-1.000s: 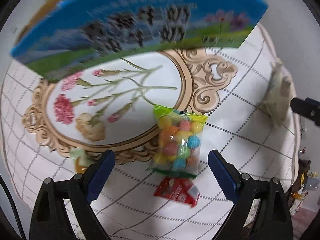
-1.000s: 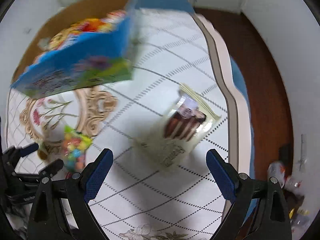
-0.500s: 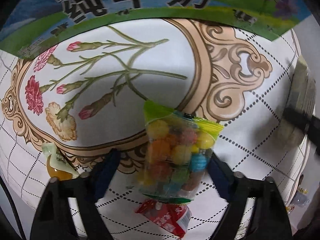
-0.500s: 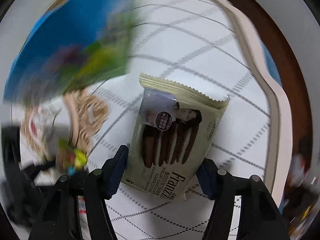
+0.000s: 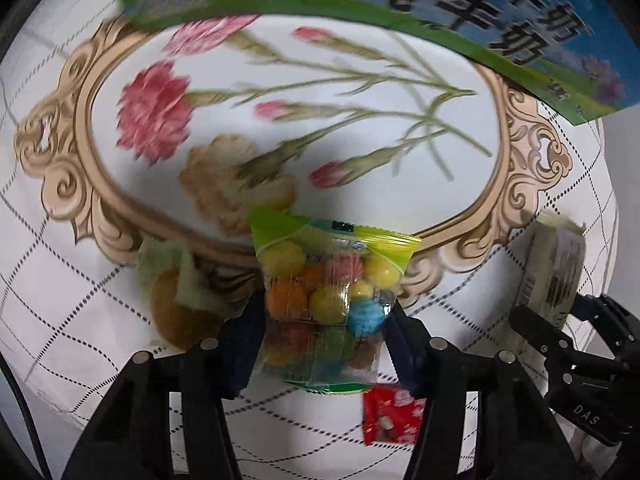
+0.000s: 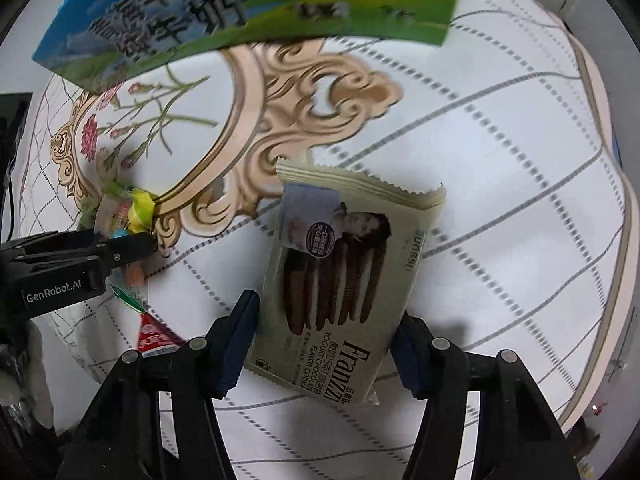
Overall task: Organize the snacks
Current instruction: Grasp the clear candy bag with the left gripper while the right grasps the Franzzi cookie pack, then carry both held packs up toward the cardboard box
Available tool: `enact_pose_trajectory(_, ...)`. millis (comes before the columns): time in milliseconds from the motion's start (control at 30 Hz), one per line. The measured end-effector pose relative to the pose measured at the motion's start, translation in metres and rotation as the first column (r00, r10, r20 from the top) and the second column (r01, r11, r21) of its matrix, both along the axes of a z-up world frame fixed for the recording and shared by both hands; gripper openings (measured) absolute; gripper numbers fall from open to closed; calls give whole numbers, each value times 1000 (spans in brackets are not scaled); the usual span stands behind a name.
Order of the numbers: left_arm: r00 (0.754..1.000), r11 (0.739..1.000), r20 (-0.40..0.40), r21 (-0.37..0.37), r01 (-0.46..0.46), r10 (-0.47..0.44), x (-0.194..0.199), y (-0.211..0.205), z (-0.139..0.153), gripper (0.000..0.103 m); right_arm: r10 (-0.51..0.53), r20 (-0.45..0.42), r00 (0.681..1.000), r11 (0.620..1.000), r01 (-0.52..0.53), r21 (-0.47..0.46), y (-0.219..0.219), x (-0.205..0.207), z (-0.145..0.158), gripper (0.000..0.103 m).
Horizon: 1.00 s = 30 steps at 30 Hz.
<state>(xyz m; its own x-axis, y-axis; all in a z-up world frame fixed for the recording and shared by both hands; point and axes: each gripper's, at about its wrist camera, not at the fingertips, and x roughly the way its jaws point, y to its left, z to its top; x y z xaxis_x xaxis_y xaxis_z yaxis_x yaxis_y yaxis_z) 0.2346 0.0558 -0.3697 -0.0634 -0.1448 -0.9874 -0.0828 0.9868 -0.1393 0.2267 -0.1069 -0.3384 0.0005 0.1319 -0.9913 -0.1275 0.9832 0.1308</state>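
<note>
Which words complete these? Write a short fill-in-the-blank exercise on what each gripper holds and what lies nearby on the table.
1. The left gripper has its jaws shut on a clear bag of ____ candy balls.
2. The right gripper grips a packet of chocolate ____.
3. Just under the candy bag lies a small ____ wrapper.
4. The carton behind shows a ____ sky above green grass.

Missing words: colourful; cookies; red; blue

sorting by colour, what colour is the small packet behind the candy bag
Red with white print, clearest in the left wrist view.
</note>
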Motion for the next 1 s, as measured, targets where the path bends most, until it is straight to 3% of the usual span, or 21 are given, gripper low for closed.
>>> enact_pose_trajectory(167, 999, 998, -14, -31, 47, -48, -8, 2, -16, 63, -99, -43, 994, 995, 100, 14, 4, 0, -2, 65)
enact_pose_trajectory(367, 998, 998, 21, -9, 66, -66, -4, -14, -24, 61, -284, -84, 955, 955, 289, 67, -22, -10, -1, 66)
enact_pose_trajectory(467, 997, 998, 47, 16, 61, -61, -15, -12, -16, 50, -266, -27, 964, 964, 266, 16, -16, -16, -2, 66)
enact_pose_trajectory(600, 998, 999, 51, 6, 47, -47, -18, -8, -1, 48, -213, 51, 976, 975, 216, -58, 2, -26, -6, 62)
enact_pose_trajectory(800, 997, 999, 69, -29, 23, -21, -28, -1, 26, 48, -234, 53, 971, 970, 230, 76, 6, -39, 8, 59)
enact_pose_trajectory(1000, 991, 994, 130, -106, 14, 0, -29, 4, 76, 48, -223, 103, 969, 960, 200, 196, 6, -38, 58, 58)
